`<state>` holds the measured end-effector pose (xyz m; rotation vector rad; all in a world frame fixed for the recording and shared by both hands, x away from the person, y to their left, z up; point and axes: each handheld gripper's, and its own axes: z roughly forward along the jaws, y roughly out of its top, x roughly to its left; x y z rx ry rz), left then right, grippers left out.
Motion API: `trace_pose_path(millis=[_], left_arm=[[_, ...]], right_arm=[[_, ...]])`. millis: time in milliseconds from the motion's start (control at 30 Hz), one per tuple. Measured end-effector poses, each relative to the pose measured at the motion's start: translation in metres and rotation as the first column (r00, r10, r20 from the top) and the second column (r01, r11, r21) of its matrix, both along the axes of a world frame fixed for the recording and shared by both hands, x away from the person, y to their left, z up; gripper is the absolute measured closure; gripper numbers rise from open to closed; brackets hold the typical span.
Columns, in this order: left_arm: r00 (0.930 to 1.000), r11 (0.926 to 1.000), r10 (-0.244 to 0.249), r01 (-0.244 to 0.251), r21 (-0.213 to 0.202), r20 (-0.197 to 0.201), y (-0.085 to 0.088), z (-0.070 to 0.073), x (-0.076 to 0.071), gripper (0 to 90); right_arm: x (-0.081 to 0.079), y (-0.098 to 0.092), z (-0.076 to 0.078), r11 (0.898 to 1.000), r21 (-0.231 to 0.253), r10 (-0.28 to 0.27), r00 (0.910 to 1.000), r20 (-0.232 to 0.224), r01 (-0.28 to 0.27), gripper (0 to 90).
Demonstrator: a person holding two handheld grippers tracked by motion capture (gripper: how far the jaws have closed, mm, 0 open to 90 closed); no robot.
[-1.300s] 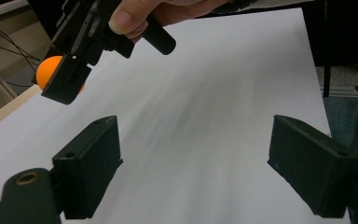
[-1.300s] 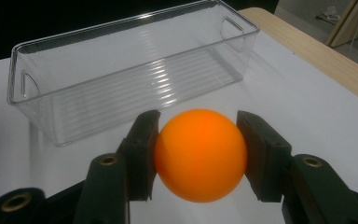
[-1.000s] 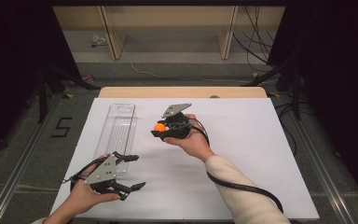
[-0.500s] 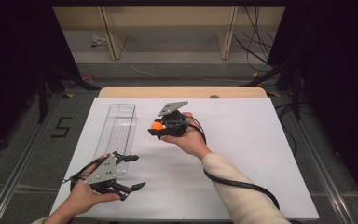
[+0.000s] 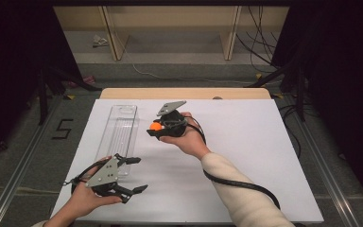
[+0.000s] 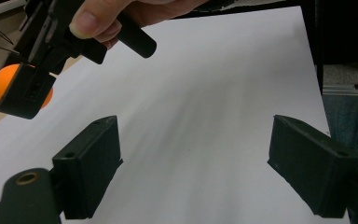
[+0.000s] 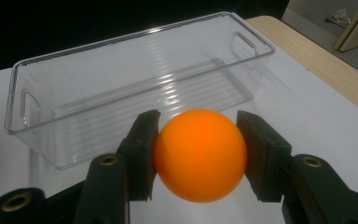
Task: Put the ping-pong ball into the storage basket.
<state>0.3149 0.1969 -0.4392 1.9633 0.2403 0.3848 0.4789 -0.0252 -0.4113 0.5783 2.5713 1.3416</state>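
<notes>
An orange ball is pinched between the two black jaws of my right gripper, which hangs above the white table just right of a clear plastic bin. From the right gripper view the bin lies straight ahead, empty and long, its open top up. The ball shows as a small orange spot at the gripper's tip in the high view. My left gripper rests near the table's front left corner, its jaws spread wide with nothing between them. In the left gripper view the ball and the right hand appear at upper left.
A white sheet covers the table; a strip of wood shows along its far edge. The right gripper's black cable trails back along the sleeve. Shelf legs and loose cables stand on the floor beyond the table.
The right gripper with the ball has drifted a little to the left, closer to the bin. The left gripper has stayed where it was.
</notes>
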Motion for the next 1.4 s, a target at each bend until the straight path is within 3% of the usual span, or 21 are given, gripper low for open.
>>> trace_pose_path(millis=[1400], left_arm=[[1.0000, 1.0000, -0.005, 0.005, 0.004, 0.000, 0.000, 0.000, 0.000, 16.4]], right_arm=[[0.006, 0.029, 0.007, 0.999, -0.012, 0.032, 0.9995, -0.001, -0.032, 51.5]])
